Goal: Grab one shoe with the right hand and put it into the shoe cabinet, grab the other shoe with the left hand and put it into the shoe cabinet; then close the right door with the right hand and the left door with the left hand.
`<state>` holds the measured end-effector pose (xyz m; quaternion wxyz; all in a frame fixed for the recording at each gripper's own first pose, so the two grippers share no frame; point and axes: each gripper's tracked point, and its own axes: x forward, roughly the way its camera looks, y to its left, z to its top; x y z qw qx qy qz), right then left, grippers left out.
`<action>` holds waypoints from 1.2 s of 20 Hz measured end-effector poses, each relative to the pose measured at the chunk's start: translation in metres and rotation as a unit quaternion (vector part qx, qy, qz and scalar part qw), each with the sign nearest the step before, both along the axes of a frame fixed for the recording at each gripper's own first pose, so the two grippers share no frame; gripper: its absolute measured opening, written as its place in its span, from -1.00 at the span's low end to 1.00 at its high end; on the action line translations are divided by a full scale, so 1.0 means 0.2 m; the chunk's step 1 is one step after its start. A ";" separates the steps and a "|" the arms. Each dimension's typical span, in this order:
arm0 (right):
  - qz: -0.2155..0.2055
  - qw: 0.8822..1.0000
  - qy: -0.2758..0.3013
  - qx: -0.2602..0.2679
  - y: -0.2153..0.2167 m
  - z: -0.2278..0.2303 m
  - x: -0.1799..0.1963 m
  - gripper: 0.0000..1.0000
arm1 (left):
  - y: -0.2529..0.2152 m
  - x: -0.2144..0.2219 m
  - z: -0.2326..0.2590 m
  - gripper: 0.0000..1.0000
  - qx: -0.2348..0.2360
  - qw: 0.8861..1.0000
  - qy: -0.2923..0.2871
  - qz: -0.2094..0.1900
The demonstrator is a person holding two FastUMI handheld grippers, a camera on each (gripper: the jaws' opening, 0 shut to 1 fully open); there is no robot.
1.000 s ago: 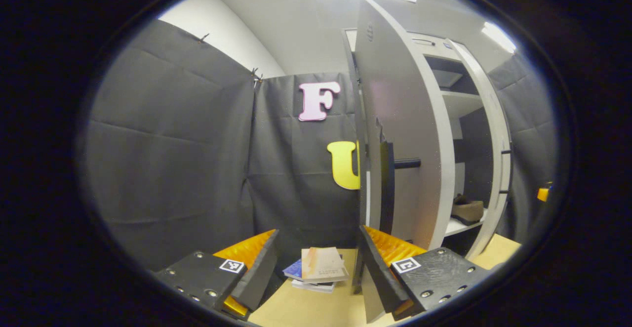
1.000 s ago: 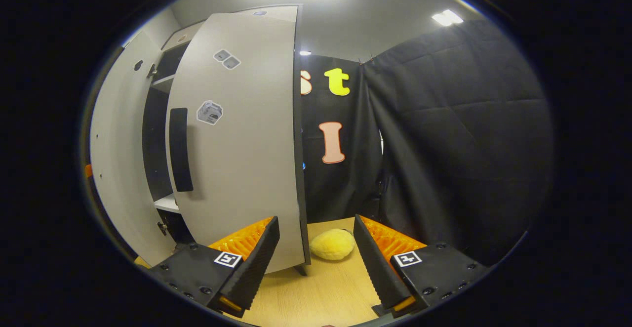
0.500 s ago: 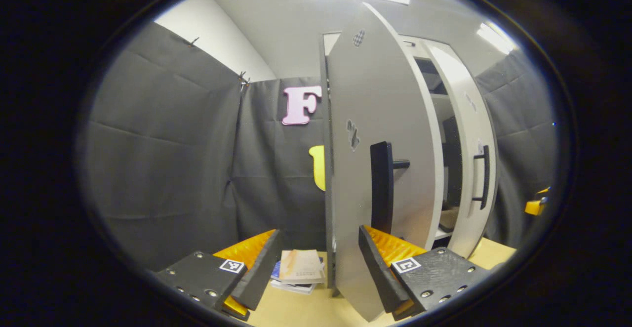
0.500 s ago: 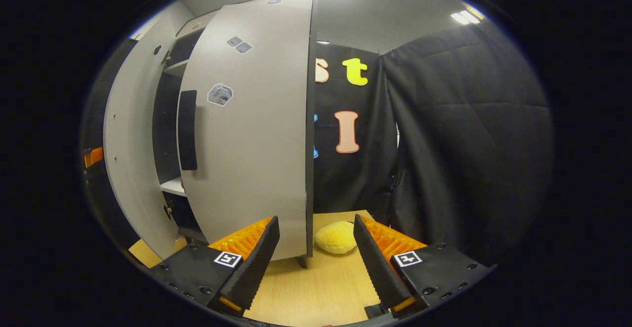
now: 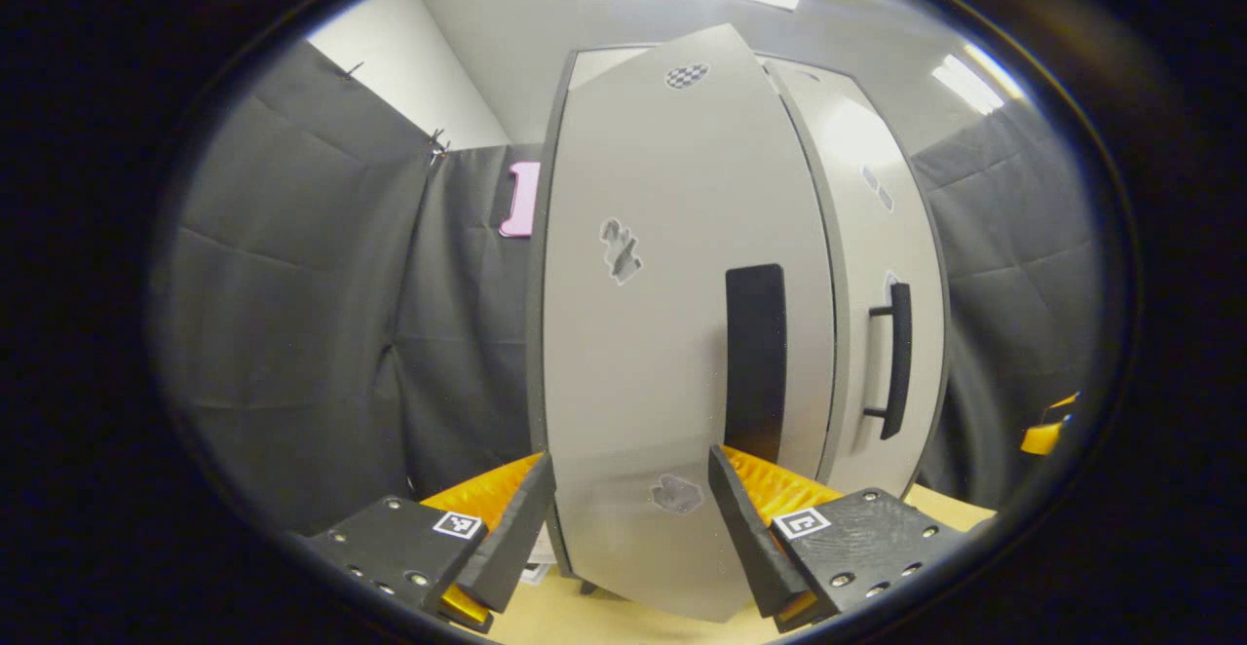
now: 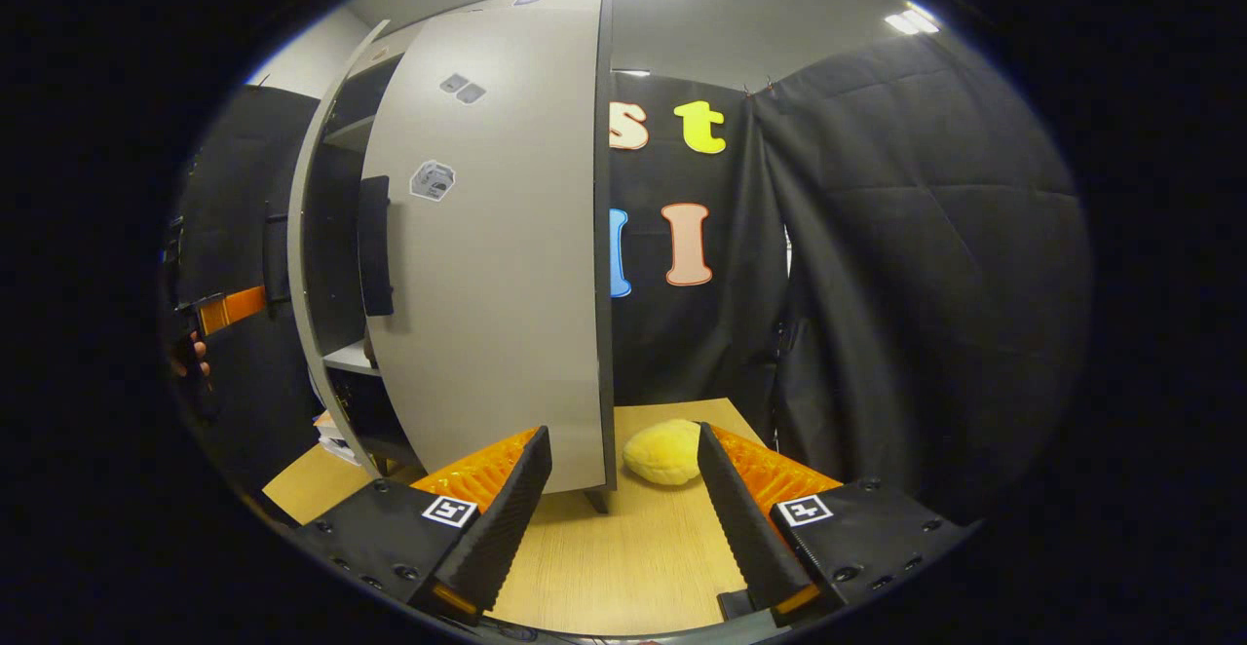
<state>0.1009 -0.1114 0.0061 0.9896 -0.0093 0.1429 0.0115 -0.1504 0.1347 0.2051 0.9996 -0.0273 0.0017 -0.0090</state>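
1. Left gripper (image 5: 631, 518): the fingers stand apart and clamp nothing. The face of the left door (image 5: 672, 333) spans the gap between them, close in front.
2. Left door: grey panel with a black handle (image 5: 755, 362). In the left gripper view it stands almost flush beside the right door (image 5: 877, 333), whose black bar handle (image 5: 896, 360) is just beside the meeting edges.
3. Right gripper (image 6: 623, 518): the fingers stand apart and clamp nothing. It sits above the wooden table (image 6: 623, 567), just in front of the right door's lower corner.
4. Right door (image 6: 497, 255): in the right gripper view it stands ajar, with the cabinet interior and a shelf (image 6: 346, 358) visible through a dark gap.
5. Shoes: hidden behind the doors; their position cannot be told.
6. A yellow plush object (image 6: 662, 452) lies on the table beside the right door.
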 end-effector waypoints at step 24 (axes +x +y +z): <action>0.002 0.997 -0.077 -0.024 0.05 0.38 -0.17 0.92 | 0.68 -0.62 0.06 0.90 0.050 0.998 0.006 0.036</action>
